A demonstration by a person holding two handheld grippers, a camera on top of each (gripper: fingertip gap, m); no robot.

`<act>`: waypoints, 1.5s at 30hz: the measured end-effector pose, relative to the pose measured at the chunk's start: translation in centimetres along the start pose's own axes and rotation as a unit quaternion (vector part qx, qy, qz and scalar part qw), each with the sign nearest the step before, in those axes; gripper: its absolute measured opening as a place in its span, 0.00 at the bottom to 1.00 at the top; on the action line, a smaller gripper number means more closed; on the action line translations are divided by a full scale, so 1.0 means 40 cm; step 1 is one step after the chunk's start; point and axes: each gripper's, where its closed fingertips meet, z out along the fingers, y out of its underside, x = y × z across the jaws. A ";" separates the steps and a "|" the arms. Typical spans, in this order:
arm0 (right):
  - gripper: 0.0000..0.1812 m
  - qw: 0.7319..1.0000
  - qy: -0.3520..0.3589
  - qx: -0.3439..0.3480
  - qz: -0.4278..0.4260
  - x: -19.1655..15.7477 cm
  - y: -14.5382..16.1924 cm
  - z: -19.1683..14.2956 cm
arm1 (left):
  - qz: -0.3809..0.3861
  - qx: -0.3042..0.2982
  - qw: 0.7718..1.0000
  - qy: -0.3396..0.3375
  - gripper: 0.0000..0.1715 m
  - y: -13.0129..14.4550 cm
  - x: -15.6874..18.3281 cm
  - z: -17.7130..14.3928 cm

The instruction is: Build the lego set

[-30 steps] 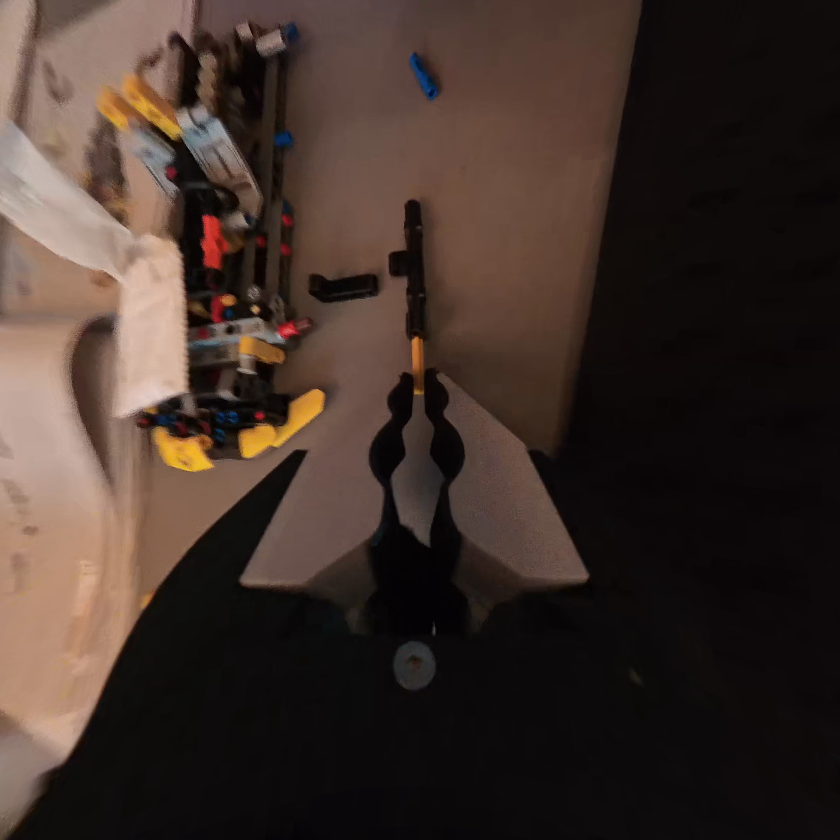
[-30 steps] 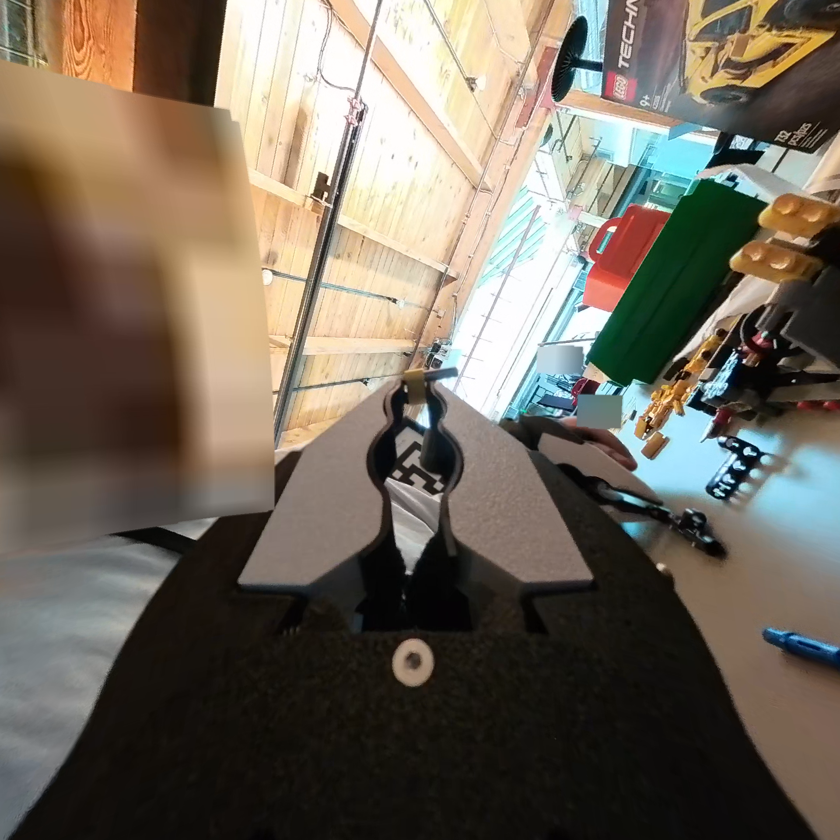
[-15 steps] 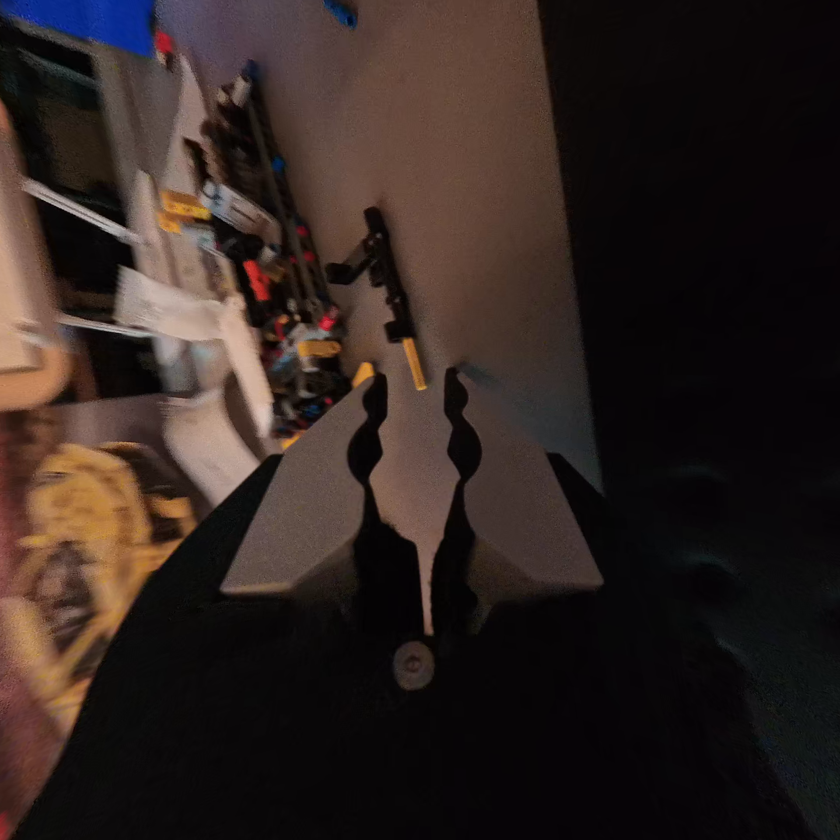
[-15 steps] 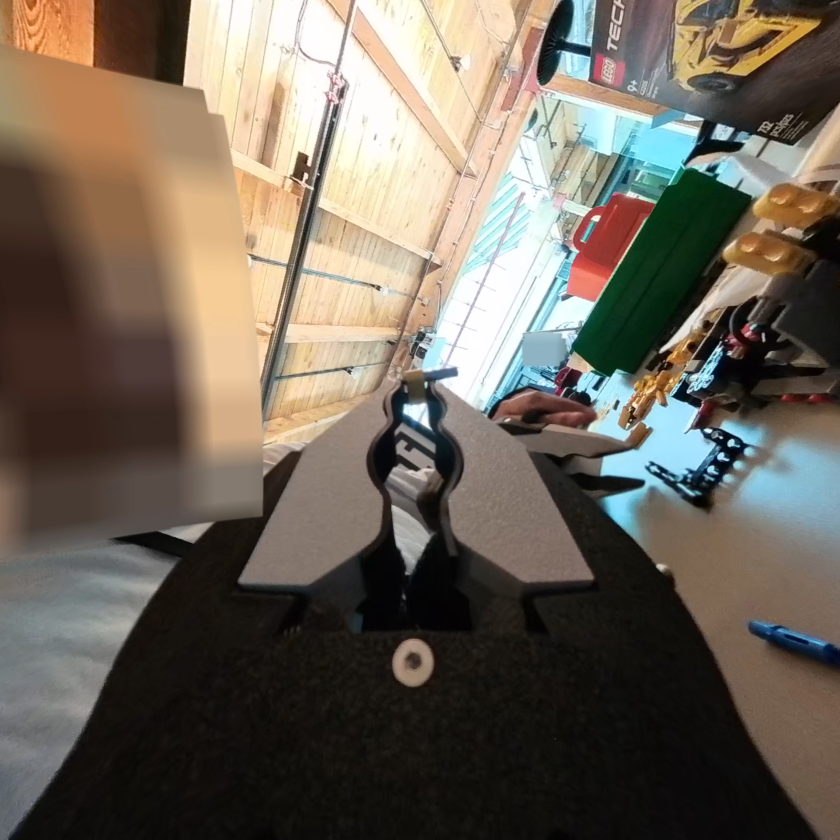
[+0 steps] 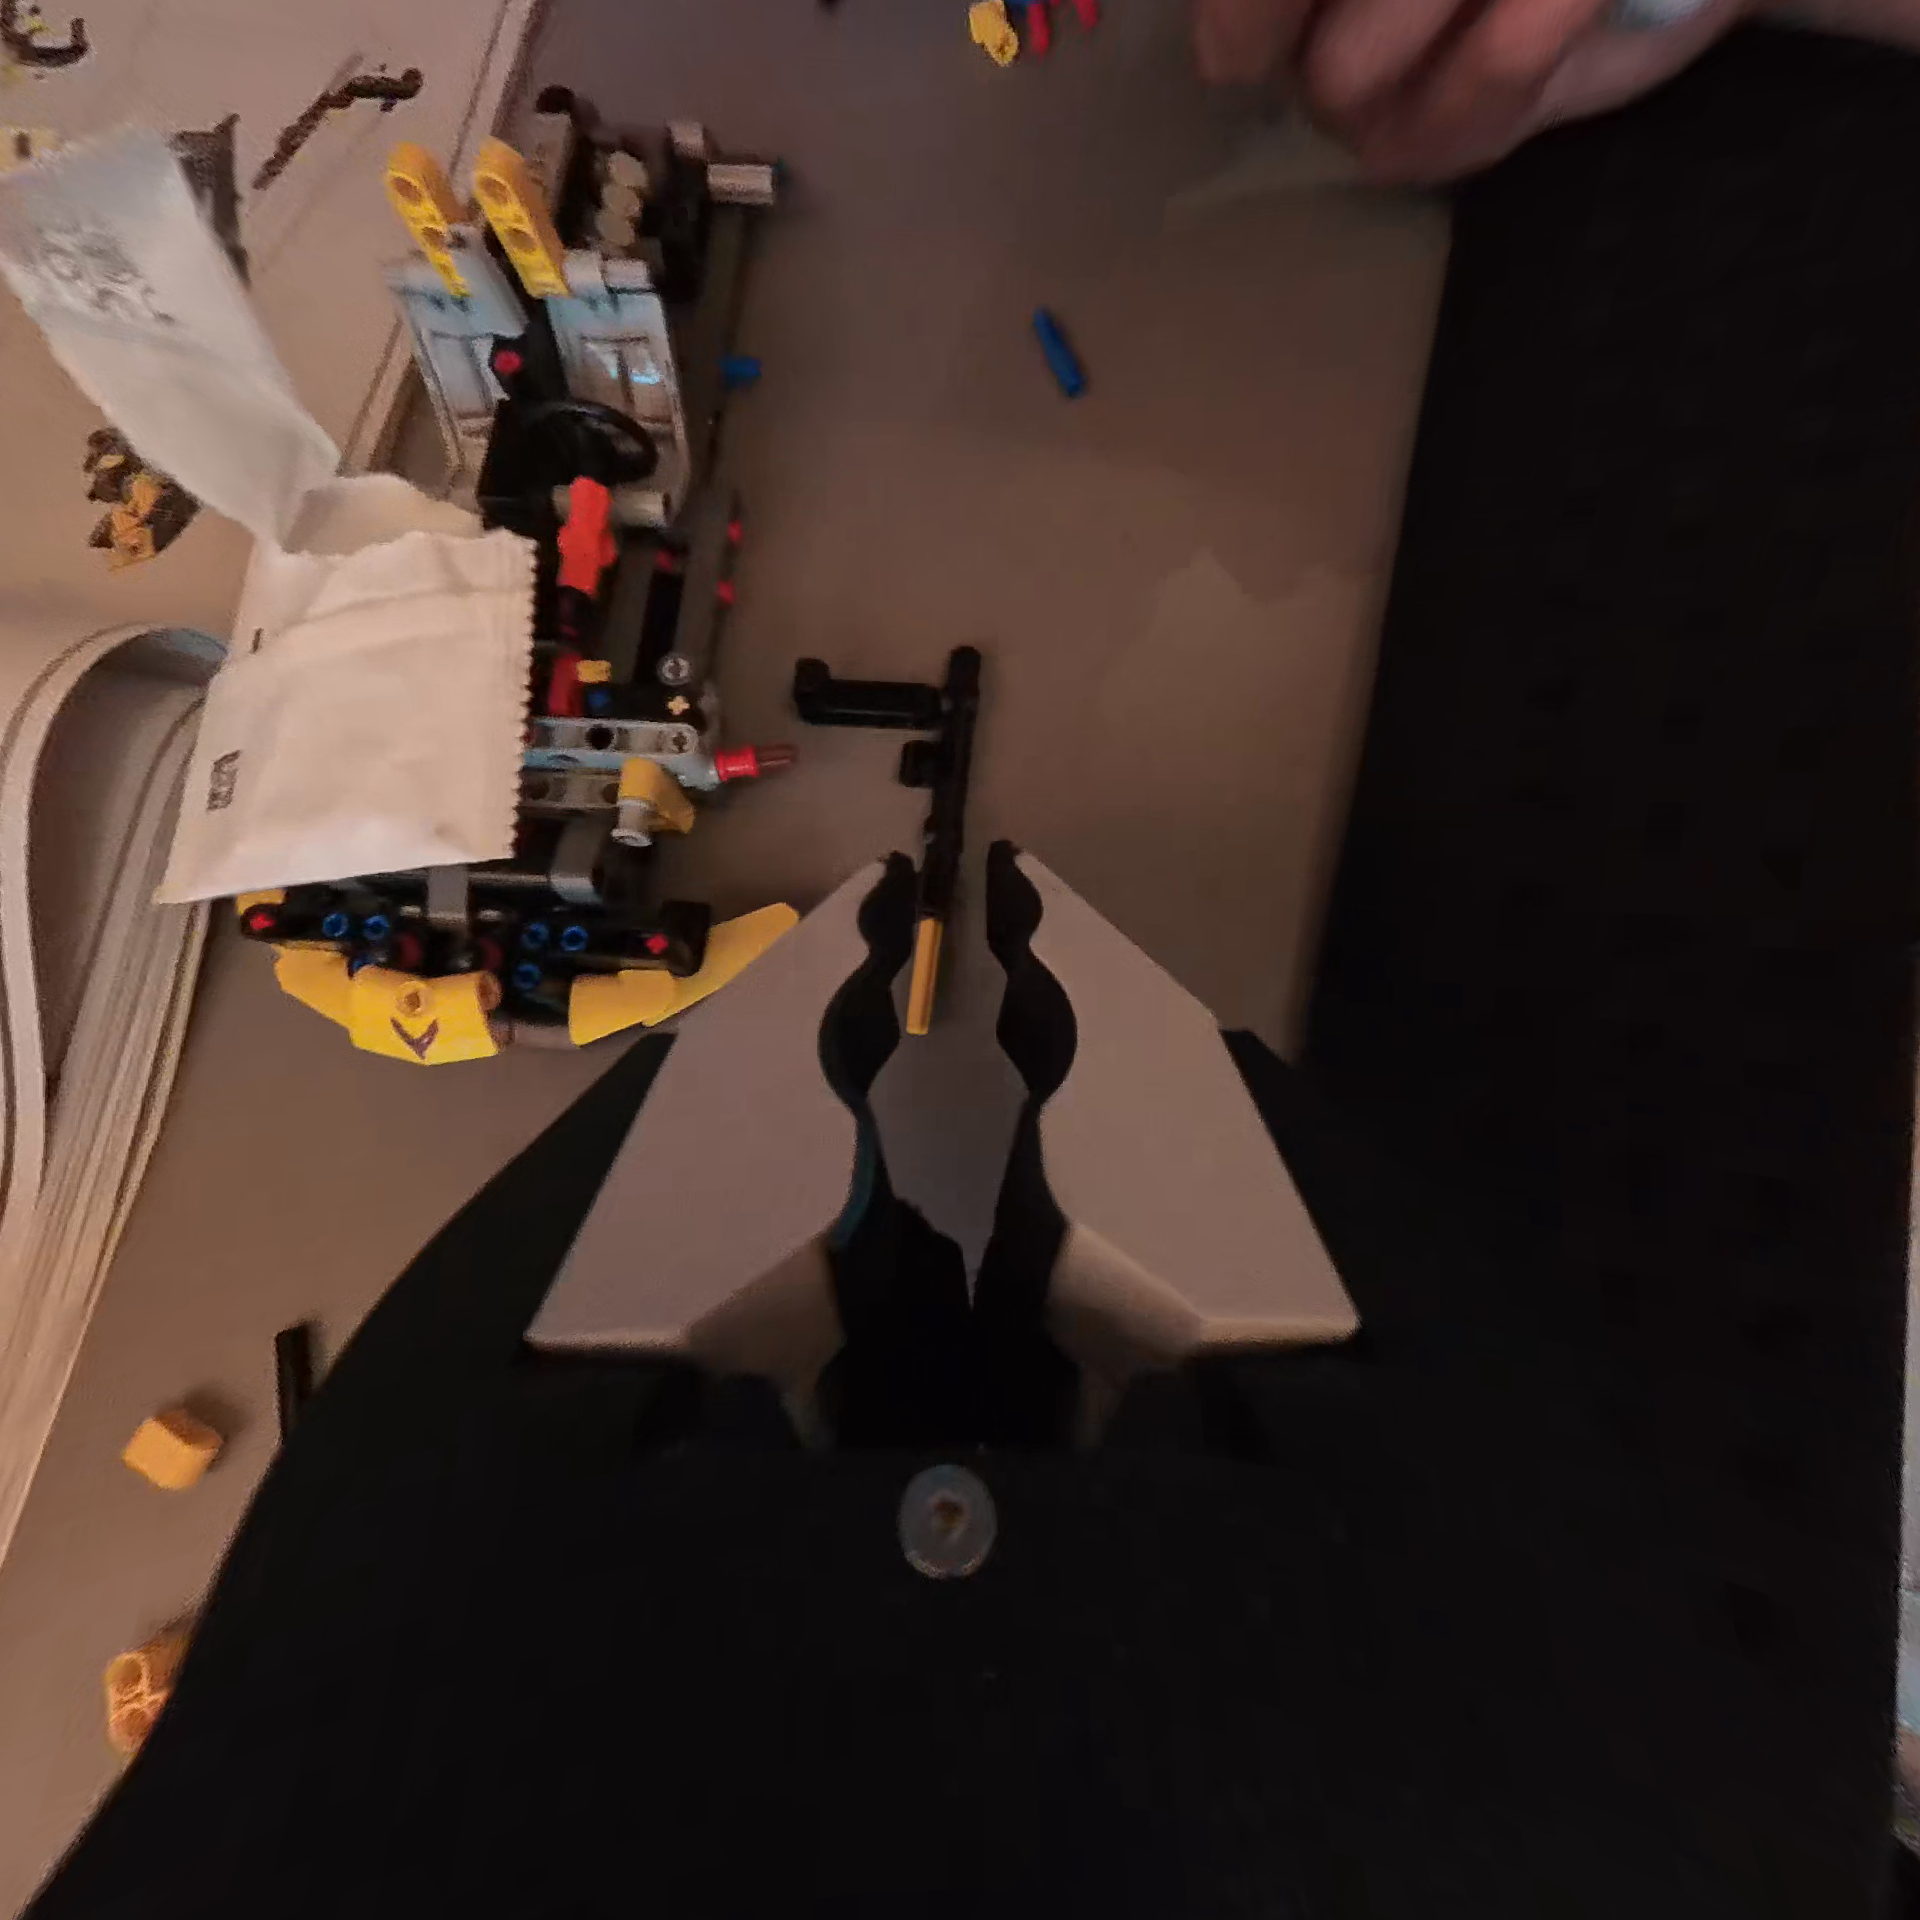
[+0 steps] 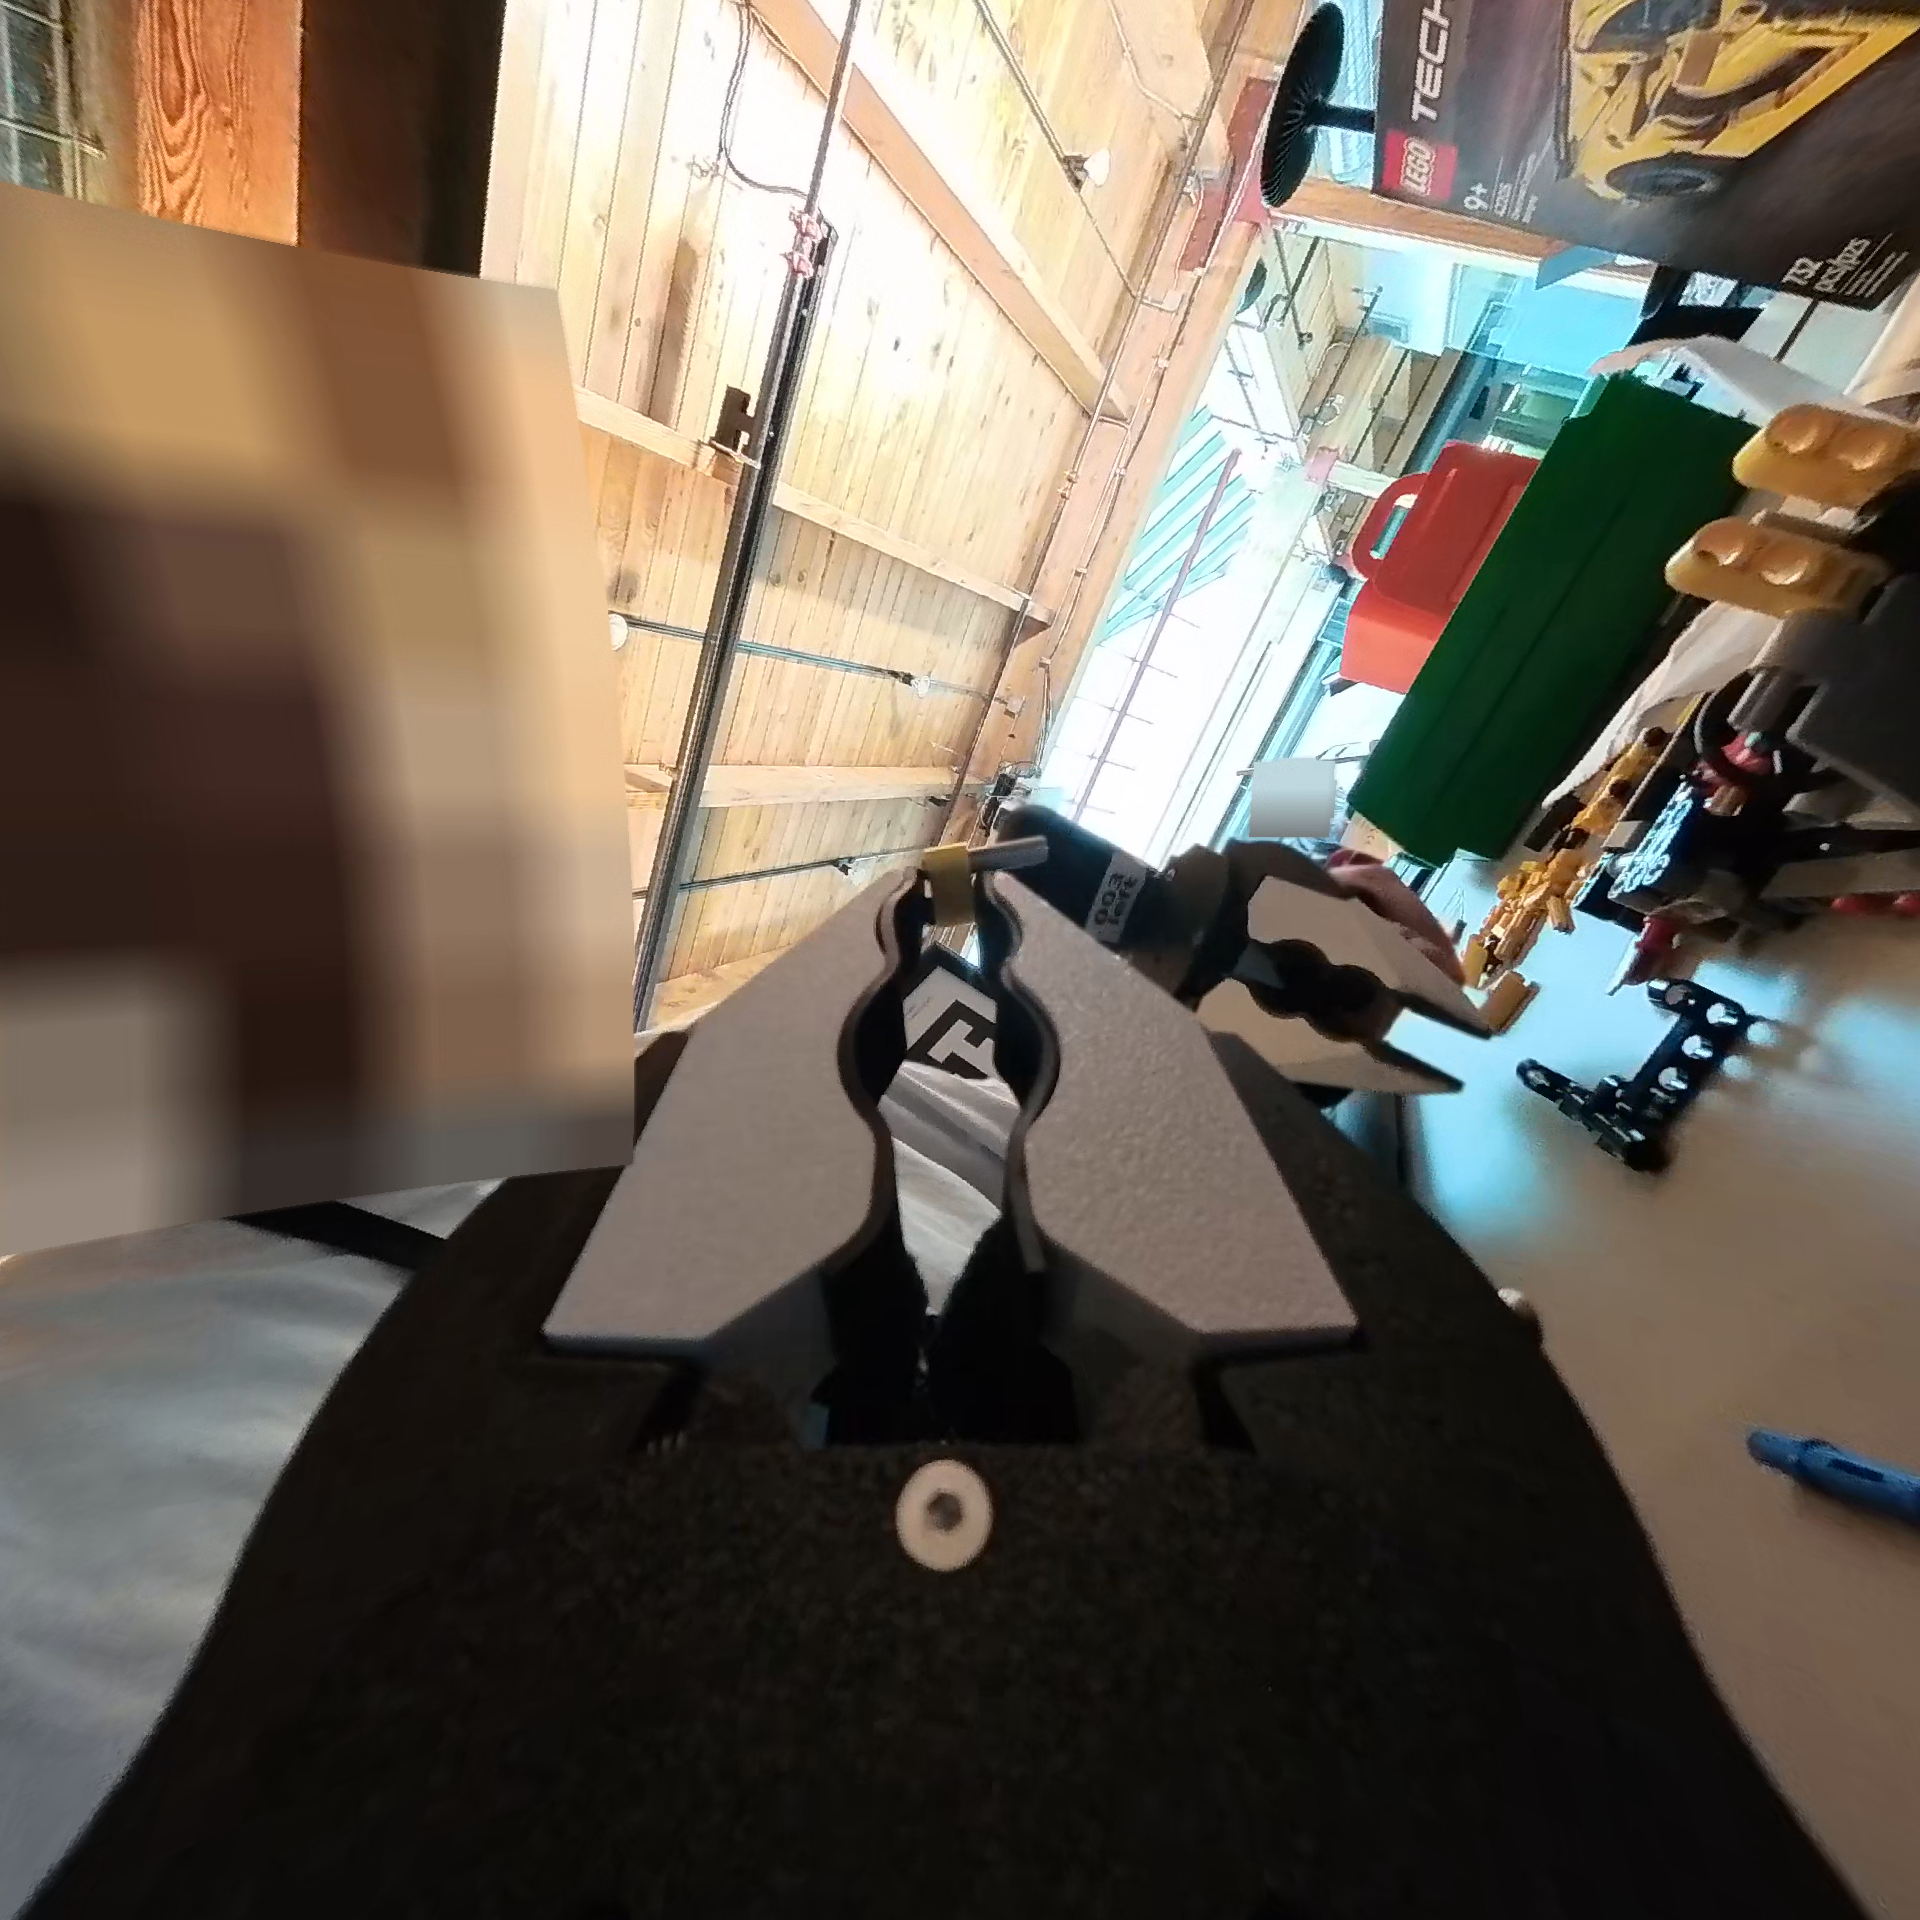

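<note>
Straddling the yellow axle (image 5: 923,975) of the black beam assembly (image 5: 948,769), the left gripper (image 5: 943,854) has its jaws spread, one tip on either side and neither touching it. Closing from here could go badly: the axle lies slightly off-centre toward the left tip, so that finger would likely meet it first and skid the assembly across the table (image 5: 1143,520) rather than clamp it. The table edge runs close along the right of the fingers, with dark drop beyond (a nudged piece could go over). On the other side there is little room either: the partly built yellow and black vehicle (image 5: 582,644) sits near, a white paper bag (image 5: 353,707) draped over it. A blue pin (image 5: 1058,351) lies alone farther out, in open table.

The right gripper (image 6: 951,883) is raised off the table, jaws pinching a small yellow bush (image 6: 948,883) with a grey pin (image 6: 1008,854) through it. That hold is only at the very tips, so a twist during mating might flick the part loose.
</note>
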 end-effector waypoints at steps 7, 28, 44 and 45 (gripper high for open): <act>0.04 1.000 -0.003 -0.001 0.003 -0.001 0.001 0.001 | 0.016 -0.015 1.000 0.016 0.03 0.024 0.045 0.016; 0.04 1.000 0.006 -0.012 -0.002 0.005 0.011 0.006 | 0.325 -0.041 0.924 -0.196 0.00 -0.002 -0.022 -0.001; 0.04 1.000 0.002 -0.006 0.002 0.004 0.006 0.003 | 0.212 -0.027 0.965 -0.154 0.03 0.004 -0.043 0.011; 0.04 1.000 0.004 -0.007 0.001 0.004 0.006 0.004 | 0.258 -0.035 0.949 -0.179 0.02 0.004 -0.048 0.008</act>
